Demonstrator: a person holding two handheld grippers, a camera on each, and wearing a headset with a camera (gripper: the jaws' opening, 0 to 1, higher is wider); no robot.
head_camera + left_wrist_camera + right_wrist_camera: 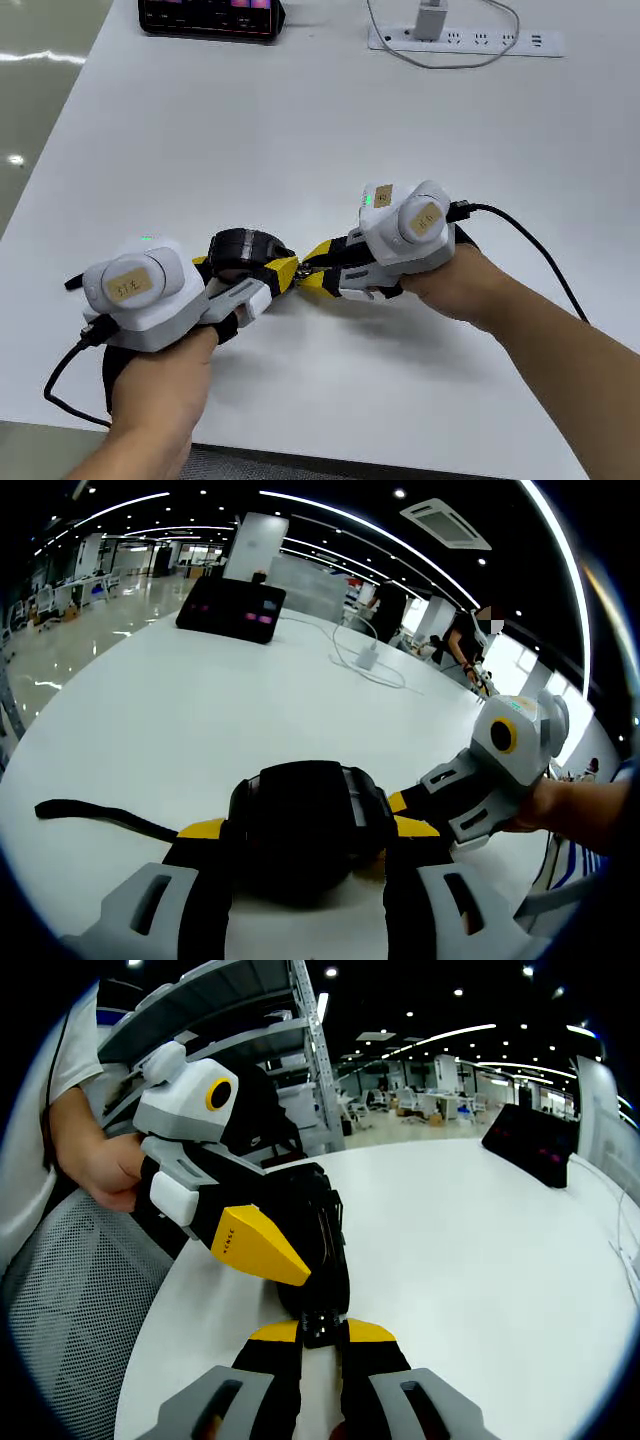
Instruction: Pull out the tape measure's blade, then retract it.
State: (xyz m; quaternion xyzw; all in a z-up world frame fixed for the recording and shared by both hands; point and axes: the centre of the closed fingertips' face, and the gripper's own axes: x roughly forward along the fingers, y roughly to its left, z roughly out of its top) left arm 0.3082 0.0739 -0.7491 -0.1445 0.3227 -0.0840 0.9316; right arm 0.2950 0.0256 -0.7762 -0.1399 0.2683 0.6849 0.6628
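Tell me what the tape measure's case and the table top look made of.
Tape measure case: black, matte, ridged along its sides, likely rubber-coated plastic. Table top: white, smooth, with a soft even sheen, probably laminate or coated board.

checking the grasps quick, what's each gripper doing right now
Left gripper: shut on the tape measure case.
Right gripper: shut on the blade tip.

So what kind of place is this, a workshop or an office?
Most likely a big open-plan lab or office floor: a long white table with a power strip, strip lights across the ceiling, and metal shelving nearby.
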